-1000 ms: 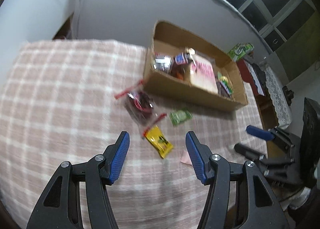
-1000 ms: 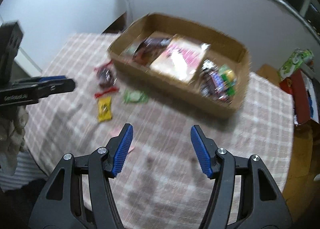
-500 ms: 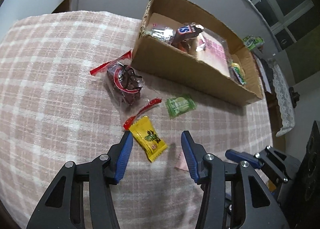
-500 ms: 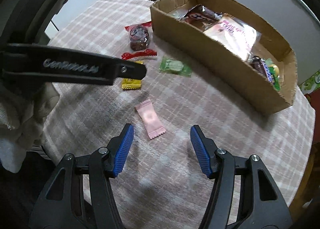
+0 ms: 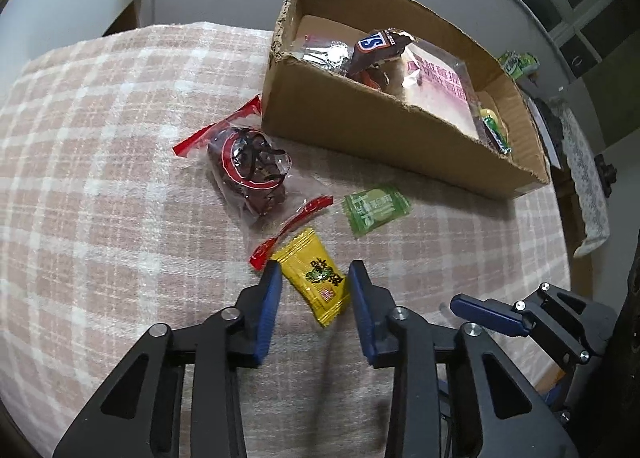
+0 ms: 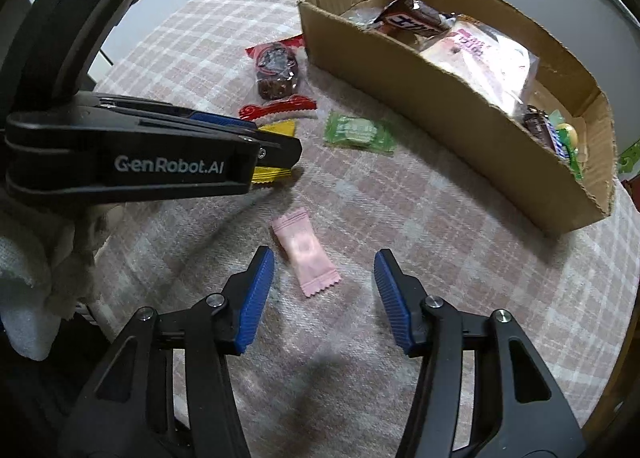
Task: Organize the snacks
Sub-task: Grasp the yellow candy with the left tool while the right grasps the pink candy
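Note:
A yellow candy (image 5: 310, 274) lies on the plaid cloth between the pads of my left gripper (image 5: 316, 278). The jaws are closing on it, with the pads right at its edges and no clear squeeze. A pink candy (image 6: 306, 258) lies between the fingers of my right gripper (image 6: 324, 270), nearer the left finger. These jaws are closing slowly and stand well clear of it. A green candy (image 5: 376, 207) and a clear bag of dark snack with red ends (image 5: 248, 165) lie in front of the cardboard box (image 5: 360, 125). The box holds a Snickers bar (image 5: 380, 43) and a pink-printed pack (image 5: 436, 85).
The pink plaid tablecloth (image 5: 100, 177) covers a round table whose edge curves close behind both grippers. In the right wrist view the left gripper (image 6: 240, 137) crosses from the left, above a white cloth (image 6: 24, 258). A green carton (image 5: 516, 61) stands beyond the box.
Both grippers have come down toward the table. The left jaws narrowed around the yellow candy. The right gripper now frames the pink candy, its jaws slightly narrower.

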### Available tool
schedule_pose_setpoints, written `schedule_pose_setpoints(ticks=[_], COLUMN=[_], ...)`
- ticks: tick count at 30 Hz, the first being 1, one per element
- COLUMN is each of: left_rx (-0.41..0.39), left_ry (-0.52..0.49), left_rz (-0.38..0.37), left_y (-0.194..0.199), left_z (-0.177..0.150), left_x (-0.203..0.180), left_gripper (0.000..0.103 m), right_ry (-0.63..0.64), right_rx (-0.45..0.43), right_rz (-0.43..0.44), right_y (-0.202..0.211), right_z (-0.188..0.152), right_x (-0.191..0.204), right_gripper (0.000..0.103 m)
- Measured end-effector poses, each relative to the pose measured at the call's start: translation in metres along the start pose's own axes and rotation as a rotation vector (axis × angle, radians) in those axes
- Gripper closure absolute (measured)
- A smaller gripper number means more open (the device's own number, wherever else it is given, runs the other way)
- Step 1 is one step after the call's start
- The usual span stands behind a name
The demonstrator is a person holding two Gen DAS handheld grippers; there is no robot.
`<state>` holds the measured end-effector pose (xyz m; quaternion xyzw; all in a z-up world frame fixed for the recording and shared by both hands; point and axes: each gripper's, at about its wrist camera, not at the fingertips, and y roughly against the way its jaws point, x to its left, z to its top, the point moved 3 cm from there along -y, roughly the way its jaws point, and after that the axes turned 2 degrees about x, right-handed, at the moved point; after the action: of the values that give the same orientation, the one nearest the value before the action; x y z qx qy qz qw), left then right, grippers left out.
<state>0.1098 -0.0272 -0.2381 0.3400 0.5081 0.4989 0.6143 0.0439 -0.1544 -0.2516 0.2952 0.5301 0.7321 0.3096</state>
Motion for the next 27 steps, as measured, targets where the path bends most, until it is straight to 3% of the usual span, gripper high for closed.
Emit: schedule_pose_setpoints(ticks=[8, 18, 22, 27], left_rx=[-0.002, -0.002, -0.006, -0.003], left_ry=[0.021, -0.052, -0.094, -0.064], left_rz=[-0.010, 0.034, 0.034, 0.032], left_y=[-0.001, -0.004, -0.003, -0.002], left_z=[0.001, 0.001, -0.003, -0.002], left_x=[0.000, -0.010, -0.006, -0.005], left_gripper=[0.076, 0.076, 0.079, 0.079], right_ry=[0.020, -0.006, -0.041, -0.063], right_rx=[0.026, 0.023, 0.022, 0.016], right_rz=[-0.021, -0.048, -0.056, -0.054], right_y=[-0.022, -0.024, -0.022, -0.021], right_z=[0.003, 0.008, 0.006, 0.005], right_x=[0.012, 0.005, -0.007, -0.010], right_gripper=[0.049, 0.080, 0.080, 0.081])
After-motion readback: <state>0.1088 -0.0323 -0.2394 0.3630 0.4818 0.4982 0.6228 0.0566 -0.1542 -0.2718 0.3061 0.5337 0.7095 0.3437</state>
